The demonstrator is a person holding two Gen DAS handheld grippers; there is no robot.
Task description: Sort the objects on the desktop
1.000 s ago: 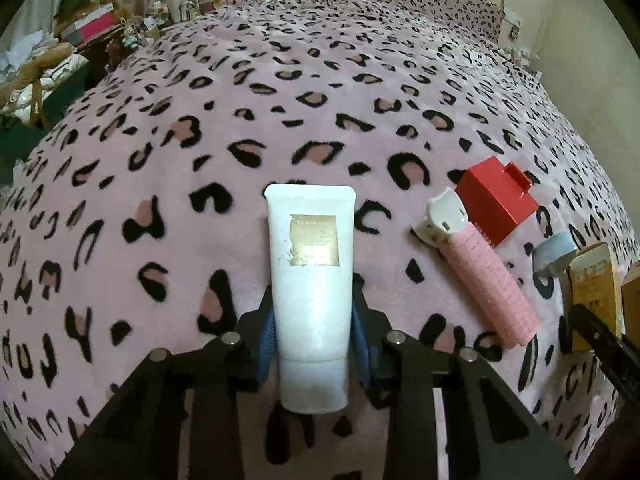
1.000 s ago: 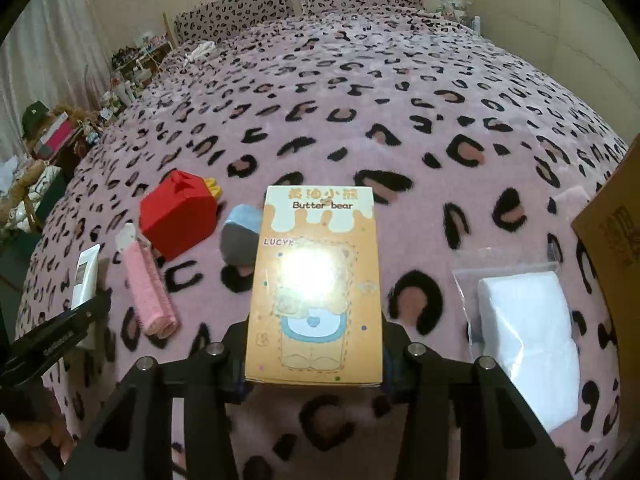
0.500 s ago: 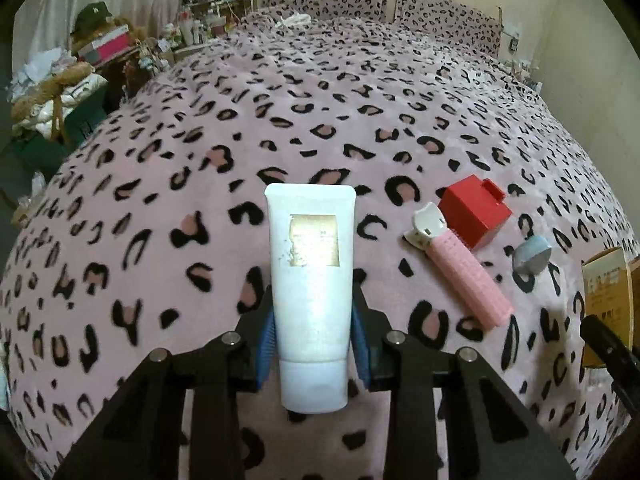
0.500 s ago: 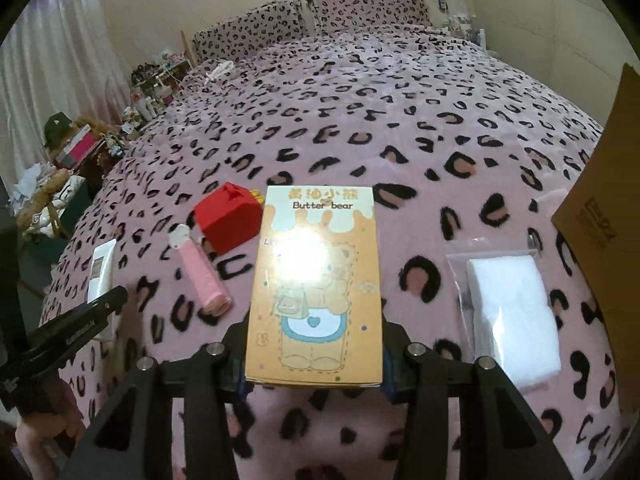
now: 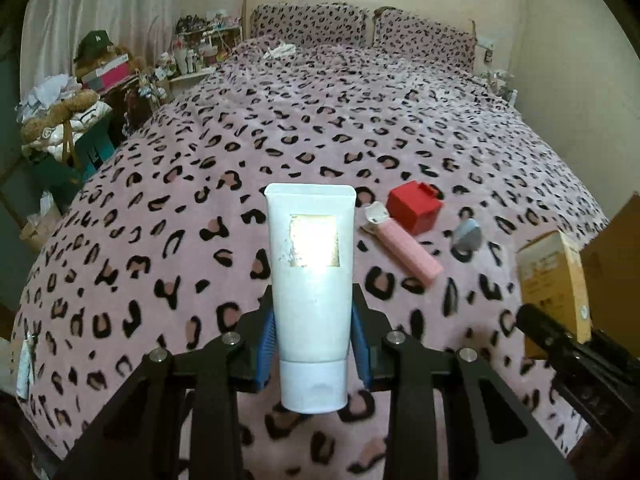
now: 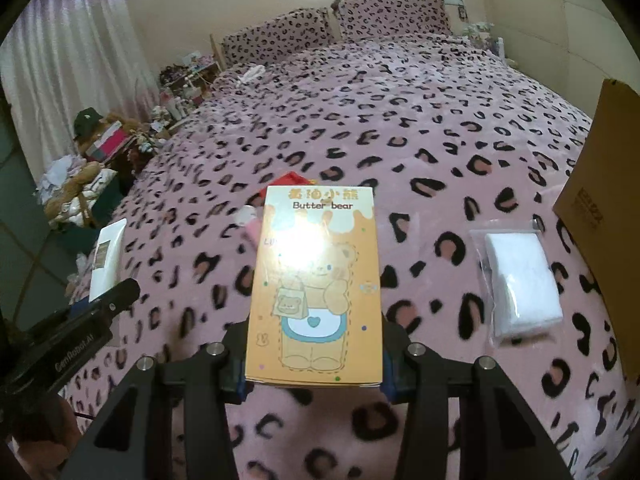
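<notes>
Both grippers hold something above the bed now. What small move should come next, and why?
Probably carry the orange Butter bear box rightward toward the brown cardboard carton. The right gripper is shut on it, the carton stands close on that side, and the left gripper holds the white cream tube clear of the leopard-print blanket.

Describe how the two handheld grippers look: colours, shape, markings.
The left gripper and right gripper are matte black angular linkages with silver pivot screws and blue finger pads. The right-wrist view shows white "GenRobot.AI" lettering on the left gripper's body.
</notes>
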